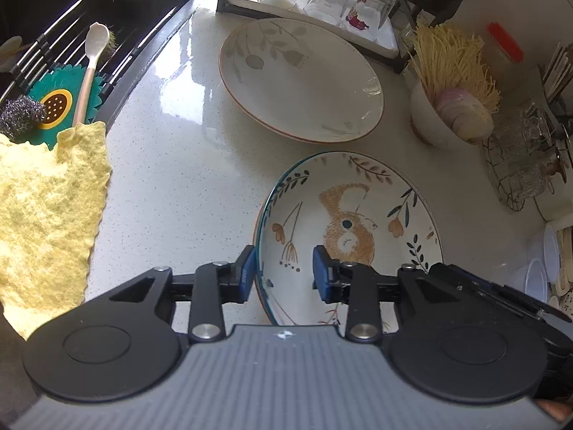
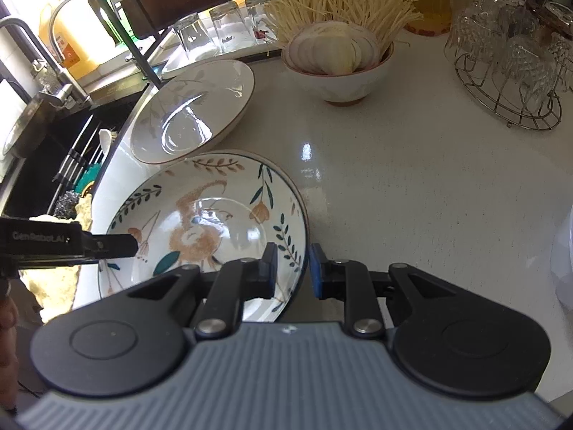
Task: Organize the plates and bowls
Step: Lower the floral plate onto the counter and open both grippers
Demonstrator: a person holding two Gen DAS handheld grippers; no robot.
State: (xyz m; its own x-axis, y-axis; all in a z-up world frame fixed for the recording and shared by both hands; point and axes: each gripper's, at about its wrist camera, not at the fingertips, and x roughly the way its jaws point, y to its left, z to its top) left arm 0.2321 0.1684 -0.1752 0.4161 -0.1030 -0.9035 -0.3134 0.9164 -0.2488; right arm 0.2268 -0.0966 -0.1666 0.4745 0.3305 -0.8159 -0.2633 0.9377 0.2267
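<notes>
A rabbit-pattern plate (image 1: 358, 215) with a blue rim lies on the white counter, near me; it also shows in the right wrist view (image 2: 215, 215). Behind it lies a white plate with grey leaves (image 1: 301, 79), also in the right wrist view (image 2: 193, 111). My left gripper (image 1: 284, 268) is open, its jaws astride the rabbit plate's left rim. My right gripper (image 2: 293, 268) is open, its jaws astride that plate's right rim. The left gripper's body (image 2: 71, 245) shows at the plate's left side. A bowl of enoki and sliced onion (image 2: 343, 68) stands behind.
A sink (image 1: 71, 36) with a rack, a spoon (image 1: 91, 64) and scourer lies left. A yellow cloth (image 1: 46, 222) lies at the counter's left edge. A tray of upturned glasses (image 1: 322, 3) stands at the back. A wire basket of glassware (image 2: 515, 71) stands right.
</notes>
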